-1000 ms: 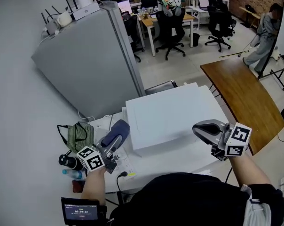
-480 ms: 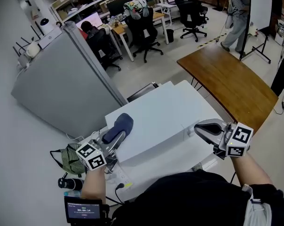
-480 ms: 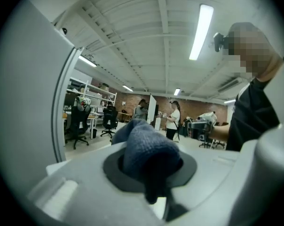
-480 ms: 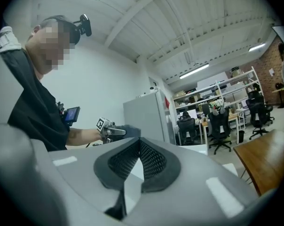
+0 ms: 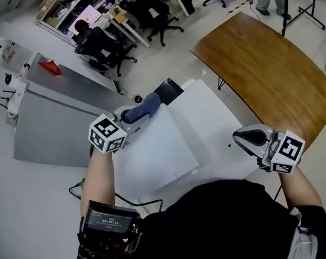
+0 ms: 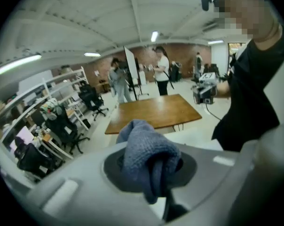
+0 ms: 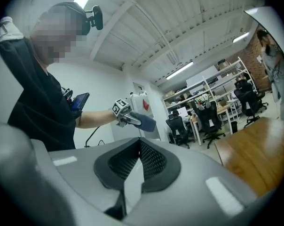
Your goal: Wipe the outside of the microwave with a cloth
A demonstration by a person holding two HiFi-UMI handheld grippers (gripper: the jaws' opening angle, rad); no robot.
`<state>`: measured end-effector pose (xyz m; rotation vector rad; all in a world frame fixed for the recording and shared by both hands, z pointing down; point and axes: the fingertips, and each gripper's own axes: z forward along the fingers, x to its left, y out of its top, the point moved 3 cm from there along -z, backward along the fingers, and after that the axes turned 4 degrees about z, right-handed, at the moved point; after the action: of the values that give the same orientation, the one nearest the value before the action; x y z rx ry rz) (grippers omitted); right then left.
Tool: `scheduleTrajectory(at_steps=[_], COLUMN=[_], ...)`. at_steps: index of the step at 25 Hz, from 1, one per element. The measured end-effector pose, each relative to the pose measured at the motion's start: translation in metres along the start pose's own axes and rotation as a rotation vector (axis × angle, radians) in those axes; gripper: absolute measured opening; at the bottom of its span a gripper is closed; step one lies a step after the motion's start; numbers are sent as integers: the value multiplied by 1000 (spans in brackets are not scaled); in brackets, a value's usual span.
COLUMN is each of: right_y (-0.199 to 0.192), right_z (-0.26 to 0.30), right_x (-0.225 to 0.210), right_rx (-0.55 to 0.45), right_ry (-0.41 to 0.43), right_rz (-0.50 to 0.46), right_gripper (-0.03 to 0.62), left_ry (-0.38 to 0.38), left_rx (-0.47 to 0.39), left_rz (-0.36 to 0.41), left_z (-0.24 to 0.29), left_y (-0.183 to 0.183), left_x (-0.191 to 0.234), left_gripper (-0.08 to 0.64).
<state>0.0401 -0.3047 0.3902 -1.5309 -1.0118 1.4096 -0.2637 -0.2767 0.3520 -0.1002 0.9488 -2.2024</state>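
Head view: my left gripper (image 5: 137,114) is clamped on the blue cloth (image 5: 148,103), held at the far left corner of the white microwave (image 5: 152,155). Contact there looks likely, though I can't confirm it. My right gripper (image 5: 243,137) hangs over the white table (image 5: 219,120) to the right of the microwave, its fingers closed on nothing. The screen (image 5: 105,221) strapped to my left forearm shows digits too small to read.

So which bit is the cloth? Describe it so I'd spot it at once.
Find the big white microwave in front of the person. By its far edge, the left hand-held gripper is shut on the cloth: a bunched, fuzzy blue-grey wad, unlike the hard white surfaces around it.
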Motion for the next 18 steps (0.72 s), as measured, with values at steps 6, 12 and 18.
scheduleTrajectory(at_steps=[6, 12, 18], right_y=[-19, -39, -69], right_z=[-59, -85, -92], right_x=[-54, -75, -80], right_rx=[-46, -67, -23], right_ry=[-72, -142, -177], right_rz=[109, 182, 249], right_gripper=[5, 5, 5], left_ry=[-363, -543, -705], left_rx=[636, 940, 1249], left_rz=[136, 221, 451], left_z=[103, 160, 222], left_y=[-23, -59, -131], left_x=[22, 6, -20], left_gripper=[54, 54, 52])
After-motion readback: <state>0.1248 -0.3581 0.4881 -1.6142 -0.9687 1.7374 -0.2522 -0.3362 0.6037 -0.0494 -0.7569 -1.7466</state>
